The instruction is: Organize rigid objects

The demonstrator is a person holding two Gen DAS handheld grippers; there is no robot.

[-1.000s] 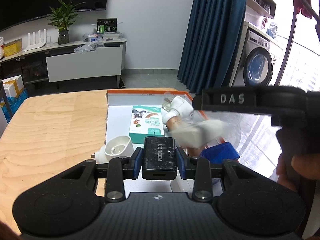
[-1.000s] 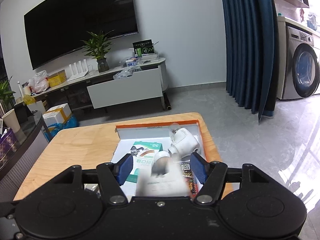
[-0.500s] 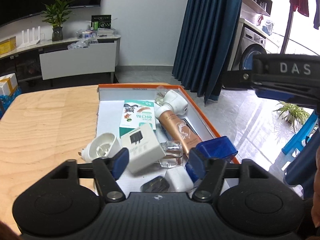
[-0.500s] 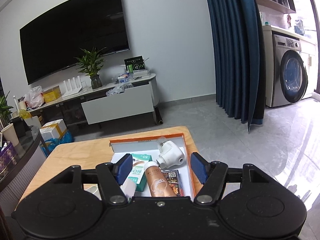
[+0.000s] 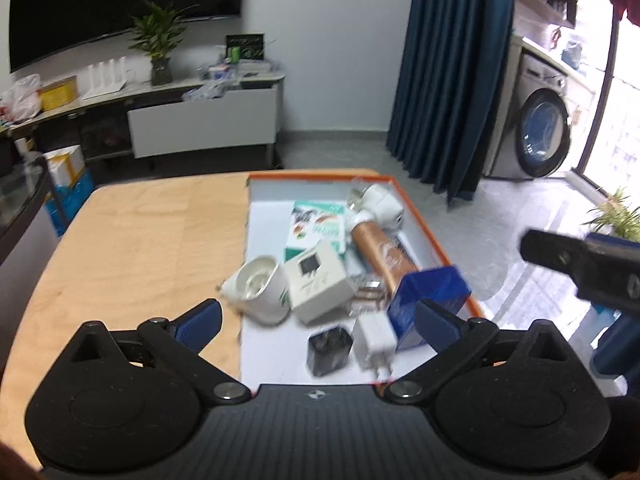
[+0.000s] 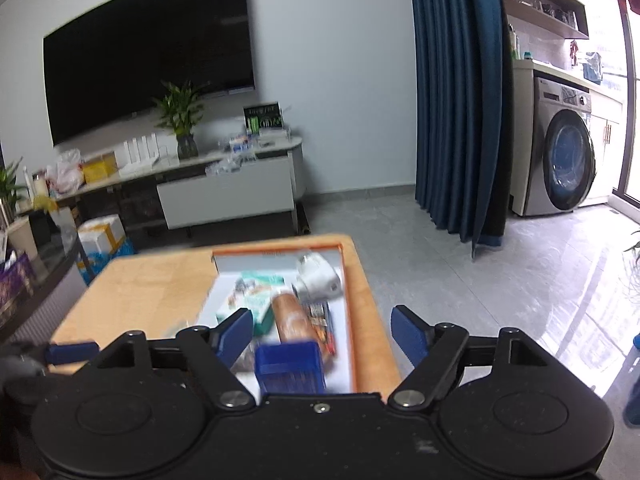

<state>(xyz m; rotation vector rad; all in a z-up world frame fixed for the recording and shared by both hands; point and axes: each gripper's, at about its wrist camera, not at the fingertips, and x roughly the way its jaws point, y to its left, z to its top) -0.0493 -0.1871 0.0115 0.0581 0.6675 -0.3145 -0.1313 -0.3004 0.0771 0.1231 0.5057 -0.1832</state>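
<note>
Tray (image 5: 434, 246): orange-rimmed, white floor, on the right part of a wooden table (image 5: 152, 240), centre of the left wrist frame.

Contents, left wrist view:
- Green box (image 5: 316, 232), flat, upper middle of the tray.
- White plug adapter (image 5: 382, 204), upper right corner of the tray, against the cap end of the copper tube (image 5: 380, 254), which runs diagonally toward the lower right.
- White round adapter (image 5: 260, 288), on its side at the tray's left edge, touching the white box (image 5: 318, 282) to its right.
- Blue box (image 5: 428, 300), at the tray's right rim, lower end of the tube.
- Black charger (image 5: 330, 350) and white charger (image 5: 374, 340), side by side, lower middle, near the bottom rim.

Left gripper (image 5: 318, 318): jaws spread wide, having just been opening; nothing gripped, the two chargers seen below the gap.

Right gripper (image 6: 322, 332): jaws apart, having just been opening further; nothing gripped. In the right wrist view the blue box (image 6: 289, 366), tube (image 6: 292, 320) and tray (image 6: 348, 320) show through the gap, blurred. Its body also shows at the right edge of the left wrist frame.
</note>
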